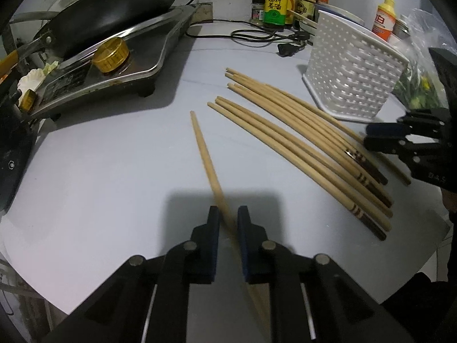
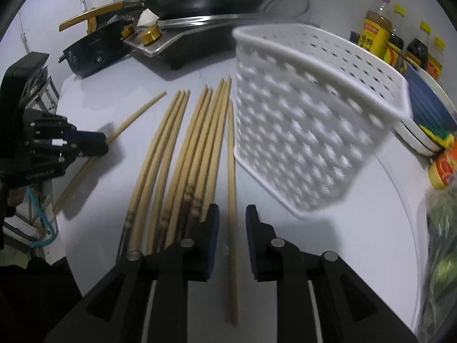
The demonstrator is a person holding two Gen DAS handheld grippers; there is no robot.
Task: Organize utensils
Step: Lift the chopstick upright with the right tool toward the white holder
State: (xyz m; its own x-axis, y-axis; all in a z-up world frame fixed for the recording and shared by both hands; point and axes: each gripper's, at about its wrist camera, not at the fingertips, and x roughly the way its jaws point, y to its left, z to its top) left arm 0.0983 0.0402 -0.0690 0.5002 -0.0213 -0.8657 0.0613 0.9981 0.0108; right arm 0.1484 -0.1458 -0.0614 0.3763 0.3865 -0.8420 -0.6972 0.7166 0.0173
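Note:
Several wooden chopsticks (image 1: 300, 143) lie side by side on the white table, also in the right wrist view (image 2: 182, 154). A single chopstick (image 1: 205, 160) lies apart to their left; my left gripper (image 1: 228, 220) is closed around it, its pads touching its sides. It also shows in the right wrist view (image 2: 134, 117). My right gripper (image 2: 232, 220) is open and straddles the rightmost chopstick (image 2: 231, 171), which lies beside the white perforated basket (image 2: 311, 131). The basket stands upright and also shows in the left wrist view (image 1: 351, 71).
A cooker with a black wok (image 1: 114, 8) stands at the back left. Sauce bottles (image 1: 275, 0) and a black cable (image 1: 257, 33) sit at the back. Stacked plates (image 2: 428, 114) and a bag of greens (image 2: 442, 243) lie right of the basket.

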